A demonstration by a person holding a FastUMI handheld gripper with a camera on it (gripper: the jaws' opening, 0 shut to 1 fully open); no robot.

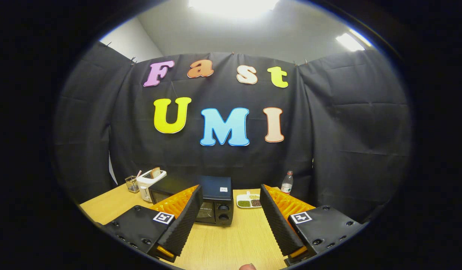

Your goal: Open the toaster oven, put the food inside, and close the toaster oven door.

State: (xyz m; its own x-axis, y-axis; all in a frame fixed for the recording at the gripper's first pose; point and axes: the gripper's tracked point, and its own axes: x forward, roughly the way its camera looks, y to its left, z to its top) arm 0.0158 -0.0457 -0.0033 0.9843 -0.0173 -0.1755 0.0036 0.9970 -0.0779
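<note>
A black toaster oven (212,202) stands on the wooden table (231,240), its door shut, partly hidden behind my left finger. My gripper (229,195) is open, held well short of the oven with nothing between its fingers. A white dish (248,201) with green and brown food sits to the right of the oven, beyond the gap between the fingers.
A white pop-up toaster (150,183) with a slice of bread stands left of the oven, with a small wire basket (132,183) beside it. A water bottle (287,182) stands at the back right. A fingertip (247,267) shows at the table's near edge.
</note>
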